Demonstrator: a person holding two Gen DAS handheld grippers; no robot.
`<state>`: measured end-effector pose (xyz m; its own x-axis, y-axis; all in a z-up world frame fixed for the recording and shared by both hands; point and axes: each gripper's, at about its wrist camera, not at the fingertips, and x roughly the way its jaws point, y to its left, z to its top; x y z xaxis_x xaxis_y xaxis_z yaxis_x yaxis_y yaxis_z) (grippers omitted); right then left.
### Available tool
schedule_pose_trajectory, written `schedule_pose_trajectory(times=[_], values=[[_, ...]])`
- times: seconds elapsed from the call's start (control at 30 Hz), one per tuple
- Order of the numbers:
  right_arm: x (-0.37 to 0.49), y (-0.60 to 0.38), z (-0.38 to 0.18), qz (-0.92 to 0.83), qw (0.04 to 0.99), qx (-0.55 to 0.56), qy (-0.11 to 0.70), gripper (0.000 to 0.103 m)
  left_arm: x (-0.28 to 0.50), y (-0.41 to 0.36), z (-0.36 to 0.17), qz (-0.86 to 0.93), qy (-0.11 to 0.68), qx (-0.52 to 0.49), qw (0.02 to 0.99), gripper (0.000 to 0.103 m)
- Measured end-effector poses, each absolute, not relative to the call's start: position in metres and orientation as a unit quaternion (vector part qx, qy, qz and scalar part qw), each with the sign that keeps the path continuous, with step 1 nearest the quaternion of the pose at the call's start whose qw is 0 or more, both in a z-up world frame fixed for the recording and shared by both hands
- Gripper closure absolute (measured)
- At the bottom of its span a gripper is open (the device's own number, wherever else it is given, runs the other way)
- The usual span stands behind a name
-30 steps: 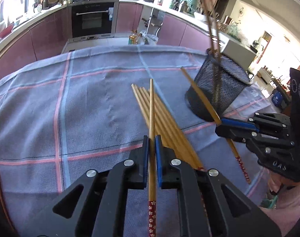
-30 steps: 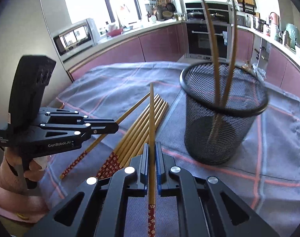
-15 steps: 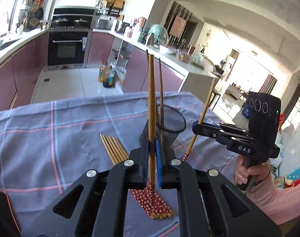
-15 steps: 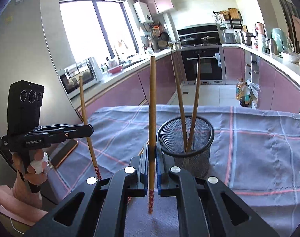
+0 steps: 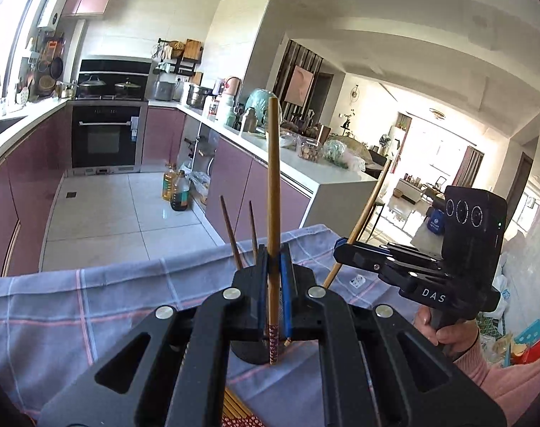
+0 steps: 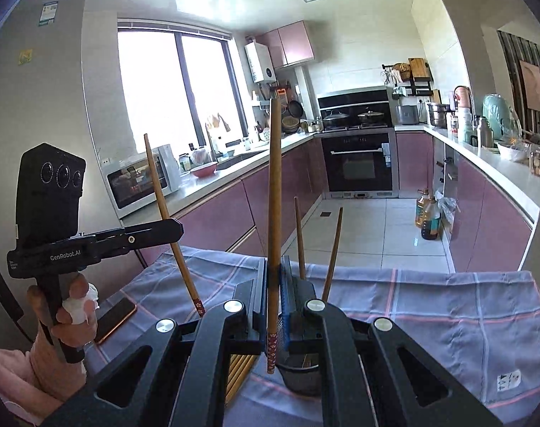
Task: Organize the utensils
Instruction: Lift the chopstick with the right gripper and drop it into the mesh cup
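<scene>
My left gripper [image 5: 274, 259] is shut on a wooden chopstick [image 5: 273, 192] held upright, its red patterned end down. My right gripper [image 6: 274, 270] is shut on another upright chopstick [image 6: 274, 192]. Each gripper also shows in the other's view, the right one [image 5: 344, 249] and the left one [image 6: 175, 226], with their chopsticks tilted. The black mesh holder [image 6: 300, 377] stands just below and behind the fingers, mostly hidden, with two chopsticks [image 6: 298, 235] sticking up from it. Its base shows in the left wrist view [image 5: 248, 350]. Several loose chopsticks [image 6: 239, 373] lie on the checked cloth [image 6: 448, 306].
A phone [image 6: 115, 320] lies on the cloth's left edge. The cloth-covered table ends ahead at the tiled kitchen floor. Purple cabinets, an oven and a counter stand beyond. A hand in a pink sleeve [image 5: 458, 334] holds the right gripper.
Both grippers have lifted their chopsticks off the cloth and tipped them upright, moving close above the mesh holder. The pile of loose chopsticks has dropped to the bottom of the views.
</scene>
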<state>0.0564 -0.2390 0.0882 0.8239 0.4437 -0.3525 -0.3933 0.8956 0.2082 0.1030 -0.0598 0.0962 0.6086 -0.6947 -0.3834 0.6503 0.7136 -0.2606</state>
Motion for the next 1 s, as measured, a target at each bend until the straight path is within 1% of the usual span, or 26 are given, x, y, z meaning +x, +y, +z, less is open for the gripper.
schedule_pose_trajectory(times=[0.13, 0.27, 0.63, 0.8, 1.0], values=[[0.069, -0.242, 0.091, 0.207, 0.957, 0.057, 0.193, 0.097, 0.111, -0.075, 0.104, -0.376, 0.231, -0.047, 0.896, 0.096], [0.083, -0.243, 0.079, 0.197, 0.956, 0.054, 0.209, 0.097, 0.126, -0.091, 0.099, -0.367, 0.246, -0.045, 0.896, 0.096], [0.101, -0.235, 0.039, 0.202, 0.935, 0.051, 0.288, 0.097, 0.154, -0.121, 0.041, -0.368, 0.336, -0.004, 0.867, 0.096], [0.109, -0.232, 0.027, 0.198, 0.926, 0.051, 0.316, 0.097, 0.162, -0.13, 0.023, -0.366, 0.36, 0.016, 0.858, 0.096], [0.12, -0.233, 0.023, 0.189, 0.924, 0.059, 0.328, 0.096, 0.174, -0.138, 0.011, -0.352, 0.375, 0.018, 0.857, 0.095]])
